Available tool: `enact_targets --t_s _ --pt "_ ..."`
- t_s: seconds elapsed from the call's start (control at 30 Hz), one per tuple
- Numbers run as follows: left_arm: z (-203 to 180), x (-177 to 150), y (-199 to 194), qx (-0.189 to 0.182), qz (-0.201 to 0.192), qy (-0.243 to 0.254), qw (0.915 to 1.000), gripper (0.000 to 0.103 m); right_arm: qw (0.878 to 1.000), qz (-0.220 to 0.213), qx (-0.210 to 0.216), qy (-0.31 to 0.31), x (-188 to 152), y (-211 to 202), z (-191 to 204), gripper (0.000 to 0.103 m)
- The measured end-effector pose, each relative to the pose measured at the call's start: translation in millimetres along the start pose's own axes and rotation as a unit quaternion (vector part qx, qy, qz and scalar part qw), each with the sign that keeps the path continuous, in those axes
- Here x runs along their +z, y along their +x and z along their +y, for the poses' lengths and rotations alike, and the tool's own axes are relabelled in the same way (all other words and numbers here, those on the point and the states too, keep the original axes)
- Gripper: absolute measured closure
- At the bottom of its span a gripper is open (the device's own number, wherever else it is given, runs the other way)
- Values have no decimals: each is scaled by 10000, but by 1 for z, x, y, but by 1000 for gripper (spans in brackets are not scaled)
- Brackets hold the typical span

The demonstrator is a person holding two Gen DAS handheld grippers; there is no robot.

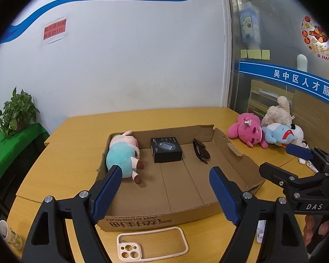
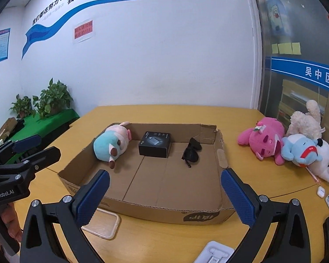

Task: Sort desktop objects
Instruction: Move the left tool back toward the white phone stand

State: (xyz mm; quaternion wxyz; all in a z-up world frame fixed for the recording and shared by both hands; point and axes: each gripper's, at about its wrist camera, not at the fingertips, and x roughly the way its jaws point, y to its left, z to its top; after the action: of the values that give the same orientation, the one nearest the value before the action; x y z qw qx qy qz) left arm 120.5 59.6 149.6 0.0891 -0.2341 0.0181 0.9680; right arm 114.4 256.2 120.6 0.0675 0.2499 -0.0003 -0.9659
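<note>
White wall and a glass partition are backing the yellow table [image 2: 164, 114], where a shallow cardboard box [image 2: 208, 215] is serving as the collection bin. Three things are already lying inside it: a pig plush [image 2: 109, 142] at the left, a black box [image 2: 154, 144] in the middle, and dark sunglasses [image 2: 192, 150] to the right.

Still waiting outside are a phone case [image 1: 152, 244] just before the box, a pile of plush toys [image 2: 285, 144] at the right, and small white items near the edge. By my judgement the sorting is partly done.

The left claw [image 1: 166, 194] and right claw [image 2: 164, 199] are both hovering spread wide, gripping nothing.
</note>
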Motion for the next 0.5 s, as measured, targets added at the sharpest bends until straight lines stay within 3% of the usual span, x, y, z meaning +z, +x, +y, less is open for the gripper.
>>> enact_targets --t_s 0.2,0.3,0.4,0.5 --pt "-2 -24 30 -674 452 -153 9966 21 9982 308 -340 -396 -28 14 -9 0" --pt "-14 -41 51 -971 849 -111 9916 21 9959 856 -225 -198 -64 26 -35 0" --pt "-34 -58 73 -1345 1261 -43 9829 21 9892 1448 -214 55 -103 35 -59 0" --pt "-61 -72 93 -1857 1666 71 9683 21 9816 1867 -301 253 -138 38 -73 0"
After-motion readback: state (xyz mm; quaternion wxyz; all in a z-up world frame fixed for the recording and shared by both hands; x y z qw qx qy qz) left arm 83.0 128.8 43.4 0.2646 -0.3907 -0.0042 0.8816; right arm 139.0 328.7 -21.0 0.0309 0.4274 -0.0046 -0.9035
